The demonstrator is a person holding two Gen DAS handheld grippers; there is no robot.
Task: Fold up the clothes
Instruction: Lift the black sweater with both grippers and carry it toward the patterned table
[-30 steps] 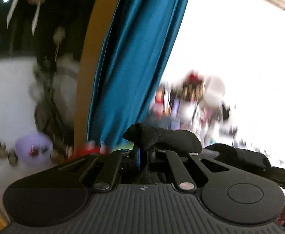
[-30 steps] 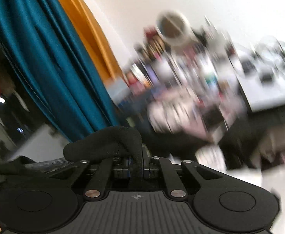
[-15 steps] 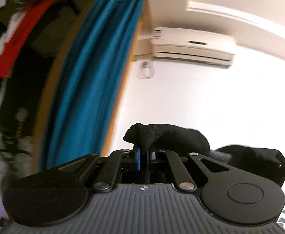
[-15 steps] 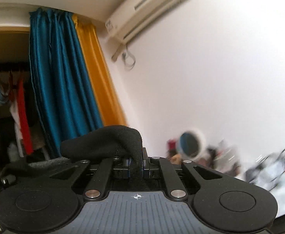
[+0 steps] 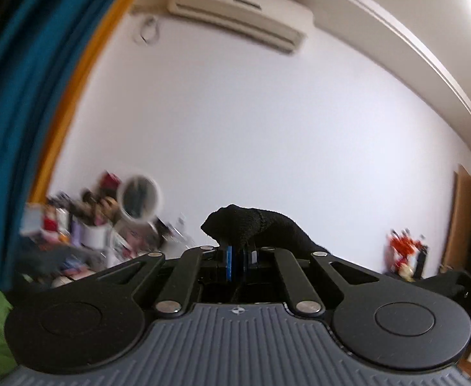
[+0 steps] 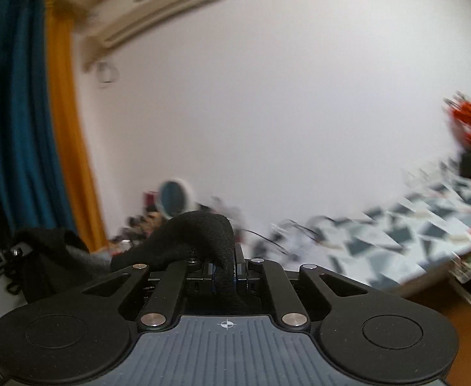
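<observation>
Held up in the air before the white wall (image 5: pixel 267 128), the black garment (image 5: pixel 251 225) is pinched in both the left gripper (image 5: pixel 237 257) and right gripper (image 6: pixel 224 270), jaws nearly closed; soft, light and limp, it looks best gripped at its edges.

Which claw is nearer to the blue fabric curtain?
Left. The left claw has the blue fabric curtain close on its left; the right claw, also gripping the black knit cloth, sits to its right, farther from the curtain.

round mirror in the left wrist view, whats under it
Below the round mirror sits blurred clutter: a white container and small items. What they stand on is hidden by the left gripper.
</observation>
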